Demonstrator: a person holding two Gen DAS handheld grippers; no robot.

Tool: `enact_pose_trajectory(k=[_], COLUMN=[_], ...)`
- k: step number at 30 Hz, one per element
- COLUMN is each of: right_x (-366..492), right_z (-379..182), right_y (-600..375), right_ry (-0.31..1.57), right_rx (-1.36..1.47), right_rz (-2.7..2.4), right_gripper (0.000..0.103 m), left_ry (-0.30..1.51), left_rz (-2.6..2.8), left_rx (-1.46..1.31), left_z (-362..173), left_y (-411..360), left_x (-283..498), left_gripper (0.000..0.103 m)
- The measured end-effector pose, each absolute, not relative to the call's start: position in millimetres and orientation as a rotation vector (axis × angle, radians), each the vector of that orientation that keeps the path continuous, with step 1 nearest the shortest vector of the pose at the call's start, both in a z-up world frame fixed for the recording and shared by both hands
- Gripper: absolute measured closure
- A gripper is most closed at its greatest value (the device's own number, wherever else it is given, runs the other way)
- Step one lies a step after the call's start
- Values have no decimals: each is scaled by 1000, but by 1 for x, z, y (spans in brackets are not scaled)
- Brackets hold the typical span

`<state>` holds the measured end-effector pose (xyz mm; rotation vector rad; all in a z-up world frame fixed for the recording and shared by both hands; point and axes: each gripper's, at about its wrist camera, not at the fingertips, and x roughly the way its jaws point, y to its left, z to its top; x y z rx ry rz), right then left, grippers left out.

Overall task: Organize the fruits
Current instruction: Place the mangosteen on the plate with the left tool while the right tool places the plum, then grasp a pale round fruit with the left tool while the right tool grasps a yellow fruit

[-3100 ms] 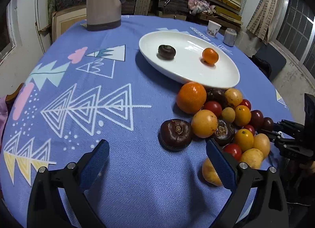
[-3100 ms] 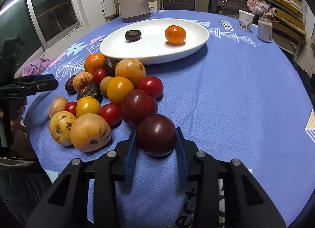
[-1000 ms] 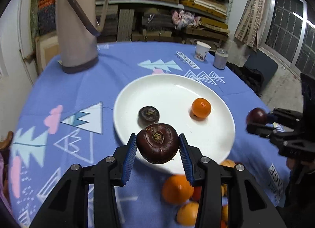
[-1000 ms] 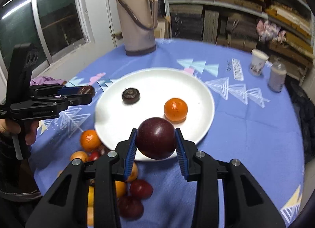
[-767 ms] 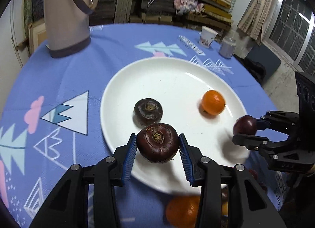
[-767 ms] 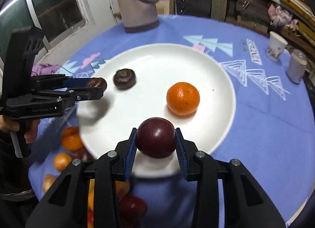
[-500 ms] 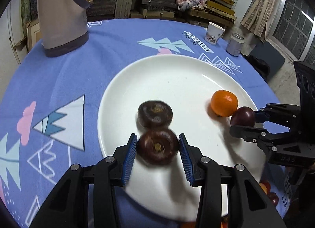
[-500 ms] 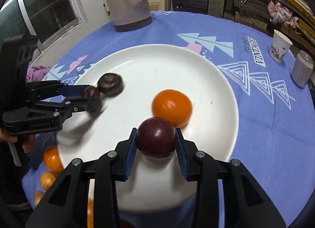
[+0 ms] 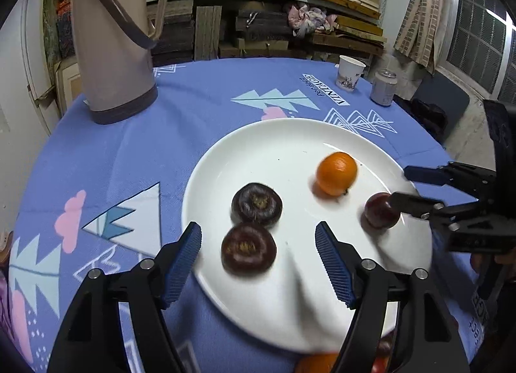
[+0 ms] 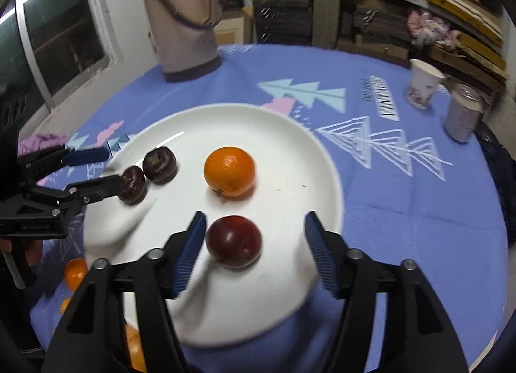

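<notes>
both sets of jaws are opening right now and neither one is pressing on anything: your left gripper has its blue pads spread either side of the dark brown fruit it's hovering over, which sits on the white plate just touching a second dark fruit behind it, and your right gripper has the dark red plum lying on the plate between its pads, a lot closer to the left pad than the right. an orange sits just beyond the plum, toward the plate's middle. the thing that matters next, i'd say: both fruits lie straight ahead of your fingers, so pull each hand back along its own line and not sideways, especially the right one, or that near pad could nudge the plum. the rest of the pile is off the near edge of the plate, below both hands
</notes>
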<state>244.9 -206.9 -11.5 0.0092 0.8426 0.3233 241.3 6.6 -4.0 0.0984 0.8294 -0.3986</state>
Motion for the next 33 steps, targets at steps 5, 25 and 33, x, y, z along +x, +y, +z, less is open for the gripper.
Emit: enact_pose_trajectory(k=[5, 25, 33], right_x=[193, 32, 3], right_z=[1, 0, 2], right_y=[-217, -200, -224], right_ry=[768, 716, 659], right_rx=[-6, -71, -18], right_rz=[289, 357, 303], right_gripper=[10, 8, 8], left_ry=[804, 852, 919], left_rz=[-370, -360, -420], left_rx=[70, 14, 55], left_z=[3, 3, -19], left_y=[21, 35, 21], left_x=[208, 77, 43], left_gripper=[16, 11, 11])
